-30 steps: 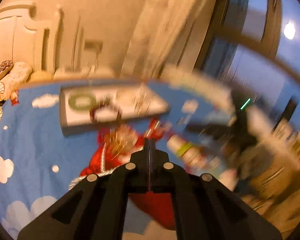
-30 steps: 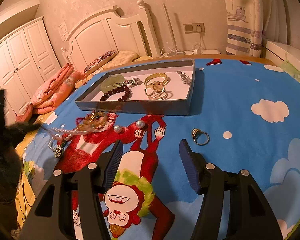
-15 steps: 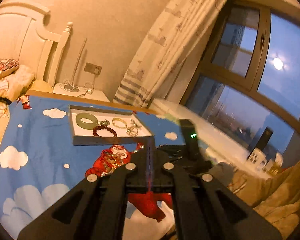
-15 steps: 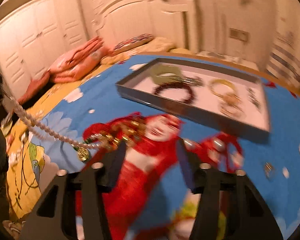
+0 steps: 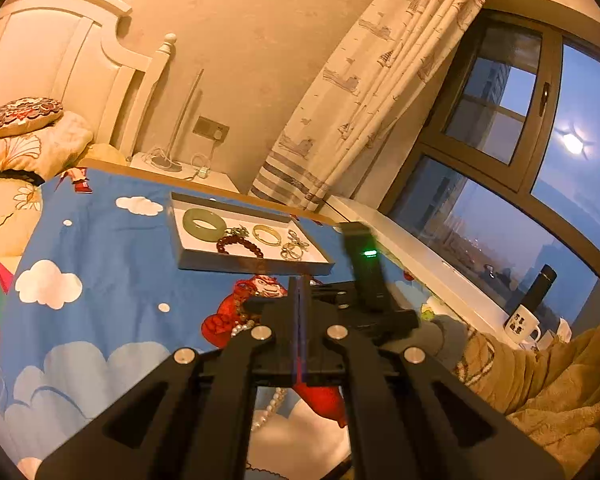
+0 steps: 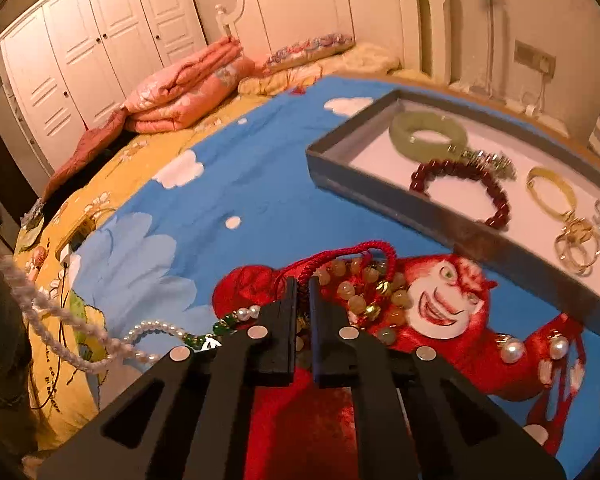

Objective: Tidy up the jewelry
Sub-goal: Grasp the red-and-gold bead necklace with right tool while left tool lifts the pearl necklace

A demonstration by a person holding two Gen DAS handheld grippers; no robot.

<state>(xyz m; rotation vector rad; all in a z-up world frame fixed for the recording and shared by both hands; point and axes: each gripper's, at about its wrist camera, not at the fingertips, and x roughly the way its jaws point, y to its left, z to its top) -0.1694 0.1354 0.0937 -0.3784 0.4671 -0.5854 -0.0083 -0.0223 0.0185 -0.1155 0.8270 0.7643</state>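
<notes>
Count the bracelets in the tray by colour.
In the tray:
Green bangle: 1
Red bead bracelet: 1
Gold bangle: 1
Total: 3
</notes>
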